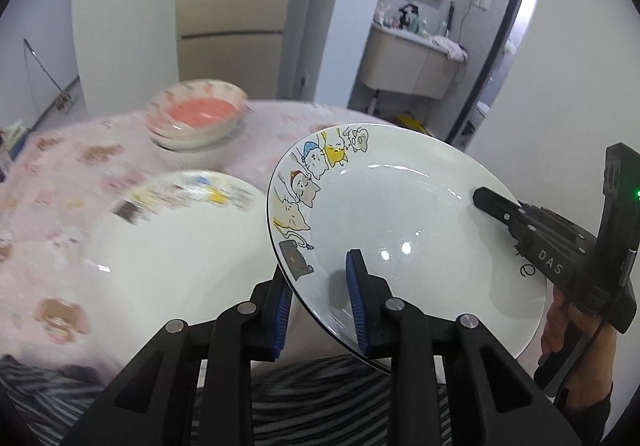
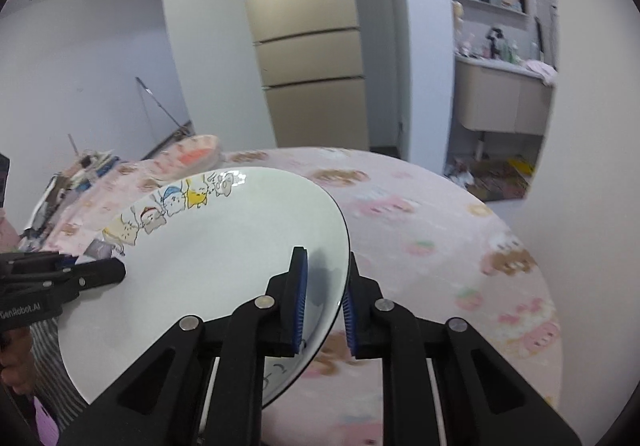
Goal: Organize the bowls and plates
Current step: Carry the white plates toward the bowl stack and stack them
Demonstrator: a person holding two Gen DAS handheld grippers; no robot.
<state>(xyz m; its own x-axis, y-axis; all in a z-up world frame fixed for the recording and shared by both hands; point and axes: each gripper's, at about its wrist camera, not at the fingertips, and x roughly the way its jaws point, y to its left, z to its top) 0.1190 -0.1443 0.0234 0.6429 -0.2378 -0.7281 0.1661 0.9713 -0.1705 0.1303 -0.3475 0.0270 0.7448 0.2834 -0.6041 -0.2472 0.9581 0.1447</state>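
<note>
1. A round table (image 2: 440,214) under a pink cartoon-print cloth fills the near part of a pale-walled room; a beige fridge (image 2: 312,58) stands behind it and a washbasin alcove opens to one side.

2. The cat-print plate (image 1: 400,214) hangs tilted above the table's near edge, clear of the cloth, its painted rim turned away from the person.

3. The left gripper (image 1: 320,306) is nearly closed, its blue pads pinching the plate's near rim, one pad above and one below; the right gripper (image 2: 324,310) clamps the opposite rim the same way, so the weight is shared and the plate cannot swing.

4. A second white plate (image 1: 172,238) lies on the cloth just beside the lifted one, with a like printed rim; probably where it belongs.

5. A stack of pink bowls (image 1: 196,118) sits well beyond the lifted plate, towards the table's far edge; bowls seem kept apart from plates.
</note>
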